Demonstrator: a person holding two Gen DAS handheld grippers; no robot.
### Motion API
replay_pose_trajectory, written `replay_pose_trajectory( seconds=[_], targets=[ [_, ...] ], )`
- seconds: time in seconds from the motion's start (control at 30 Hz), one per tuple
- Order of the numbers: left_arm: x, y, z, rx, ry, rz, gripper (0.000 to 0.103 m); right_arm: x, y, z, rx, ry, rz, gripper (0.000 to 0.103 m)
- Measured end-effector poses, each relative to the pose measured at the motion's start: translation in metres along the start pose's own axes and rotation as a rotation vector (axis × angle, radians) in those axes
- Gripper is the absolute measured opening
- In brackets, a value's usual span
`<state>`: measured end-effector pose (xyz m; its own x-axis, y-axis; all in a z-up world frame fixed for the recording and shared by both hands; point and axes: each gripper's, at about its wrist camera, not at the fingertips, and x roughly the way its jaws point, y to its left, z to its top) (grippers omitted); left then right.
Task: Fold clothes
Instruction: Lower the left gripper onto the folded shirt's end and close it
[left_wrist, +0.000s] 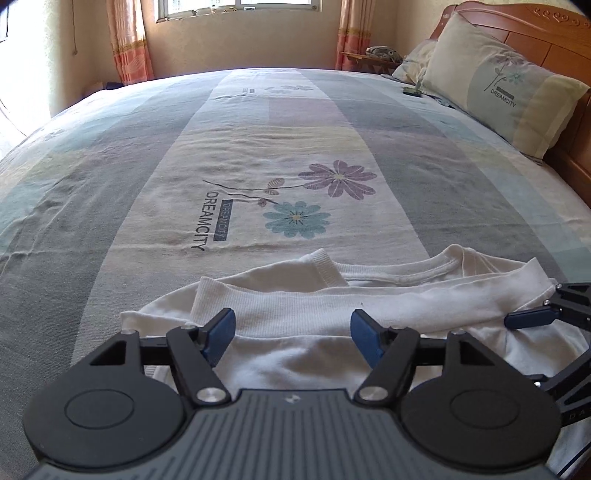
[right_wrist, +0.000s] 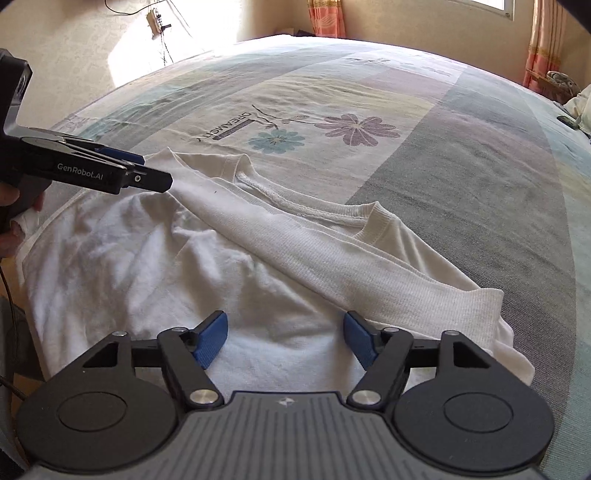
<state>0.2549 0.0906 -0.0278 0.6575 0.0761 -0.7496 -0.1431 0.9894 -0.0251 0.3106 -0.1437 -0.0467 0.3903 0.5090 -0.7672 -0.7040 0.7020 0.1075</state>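
A white T-shirt (left_wrist: 295, 306) lies on the near part of the bed. Its ribbed hem band (right_wrist: 332, 258) is folded up and lies just below the collar (right_wrist: 295, 206). My left gripper (left_wrist: 291, 334) hovers open just above the shirt's left part, nothing between its blue pads. It also appears side-on in the right wrist view, left gripper (right_wrist: 151, 171), held by a hand (right_wrist: 11, 206). My right gripper (right_wrist: 284, 332) is open over the shirt's right part, empty. The right gripper's blue pad (left_wrist: 532, 318) shows at the shirt's right edge.
The bedsheet (left_wrist: 258, 147) has a flower print and lettering beyond the shirt. Two pillows (left_wrist: 509, 85) lean on a wooden headboard (left_wrist: 554, 37) at the far right. A small dark object (left_wrist: 410, 91) lies near them. Curtains and a window stand behind the bed.
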Motion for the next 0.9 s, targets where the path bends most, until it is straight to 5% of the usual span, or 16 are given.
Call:
replay_pose_trajectory(
  seconds=[0.17, 0.47, 0.6, 0.73, 0.9],
  targets=[
    [0.001, 0.003, -0.019, -0.080, 0.057, 0.037, 0.078, 0.010, 0.010, 0.009, -0.059, 0.063, 0.027, 0.103],
    [-0.029, 0.011, -0.019, -0.133, -0.022, 0.074, 0.081, 0.016, 0.015, 0.018, -0.111, 0.150, 0.034, 0.103],
    [-0.019, 0.026, -0.030, -0.218, 0.042, 0.086, 0.082, 0.017, 0.017, 0.019, -0.116, 0.161, 0.019, 0.103],
    [-0.026, 0.027, -0.030, -0.230, 0.024, 0.072, 0.082, 0.010, 0.018, 0.022, -0.097, 0.172, 0.002, 0.103],
    [-0.023, 0.027, -0.023, -0.235, 0.010, 0.055, 0.083, -0.018, 0.022, 0.023, -0.087, 0.108, 0.001, 0.103]
  ],
)
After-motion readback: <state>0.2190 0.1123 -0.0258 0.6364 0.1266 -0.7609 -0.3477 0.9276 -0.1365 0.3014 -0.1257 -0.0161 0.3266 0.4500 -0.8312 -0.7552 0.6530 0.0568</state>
